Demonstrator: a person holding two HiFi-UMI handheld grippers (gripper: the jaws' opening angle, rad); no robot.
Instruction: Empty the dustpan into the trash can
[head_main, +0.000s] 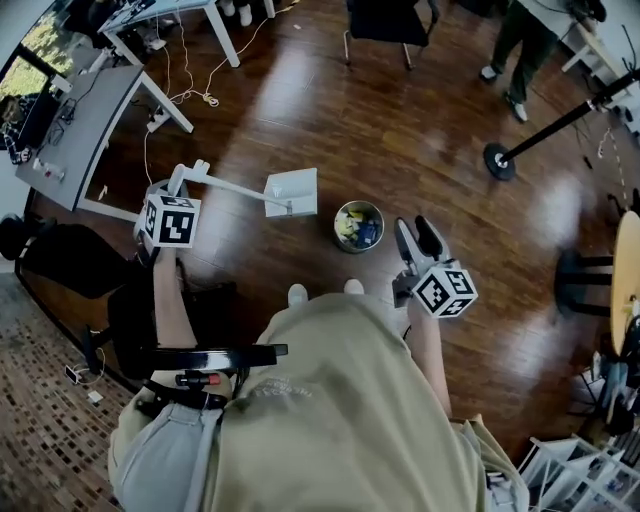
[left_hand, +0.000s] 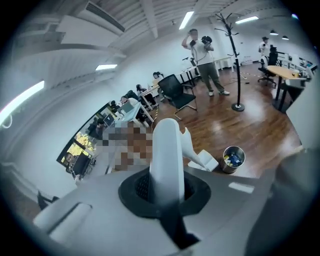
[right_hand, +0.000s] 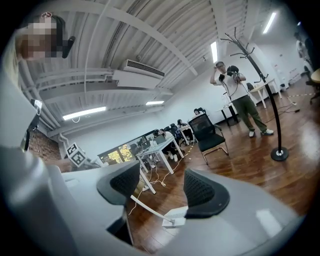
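A white dustpan (head_main: 292, 192) on a long white handle (head_main: 232, 186) hangs low over the wood floor, just left of a small round metal trash can (head_main: 358, 226) with colourful scraps inside. My left gripper (head_main: 178, 184) is shut on the handle's upper end. In the left gripper view the handle (left_hand: 167, 150) runs out between the jaws toward the pan (left_hand: 206, 160) and the can (left_hand: 232, 159). My right gripper (head_main: 419, 240) is to the right of the can, its jaws apart and holding nothing. The right gripper view shows the pan (right_hand: 175, 218) low between the pads.
White desks (head_main: 95, 130) with trailing cables stand at the upper left. A black chair (head_main: 388, 20) stands at the top. A coat stand's round base (head_main: 498, 160) and a standing person (head_main: 520, 45) are at the upper right. A round table edge (head_main: 628, 280) is at the right.
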